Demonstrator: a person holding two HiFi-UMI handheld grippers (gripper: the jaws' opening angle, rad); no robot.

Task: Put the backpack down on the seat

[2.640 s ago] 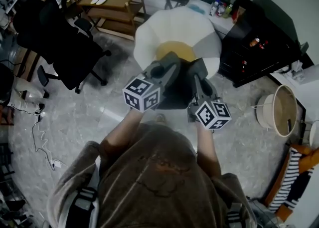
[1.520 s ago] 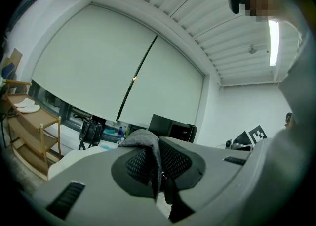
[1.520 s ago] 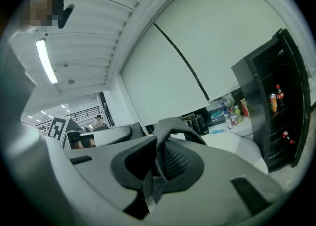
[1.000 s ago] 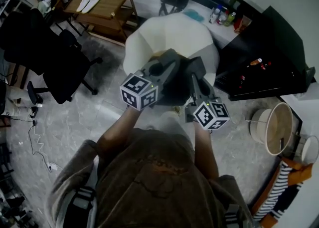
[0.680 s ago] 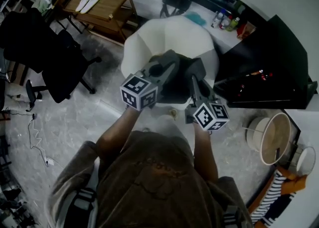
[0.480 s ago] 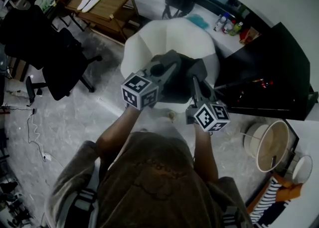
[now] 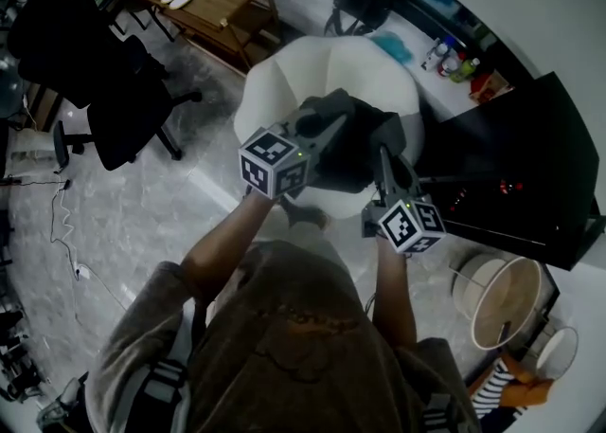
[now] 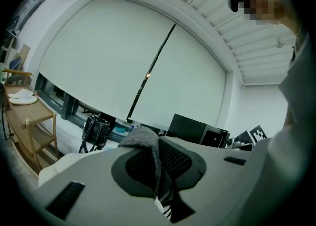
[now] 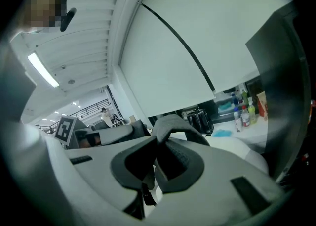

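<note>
Head view looks down on a dark grey backpack [image 7: 355,142] hanging over the white seat [image 7: 284,76], carried between the left tongs [image 7: 331,123] and the right tongs [image 7: 383,145]. Whether its base touches the cushion is hidden beneath the bag. Left gripper view shows the jaws pinched almost together on a padded grey strap [image 8: 143,138] that stands up between the pads, and right gripper view shows its jaws likewise clamped on a curved padded strap [image 9: 173,123]. Judging by the slack fabric, the bag is soft and will probably slump and fold once released. It seems neither heavy nor fragile, and the woven padding looks grippy rather than slick. The straps near the top seem the sensible hold, since the body offers only loose cloth. The left forearm [image 7: 220,246] and right forearm [image 7: 391,279] reach forward roughly side by side, with the tongs pointing away from the person and tipped slightly downward.
</note>
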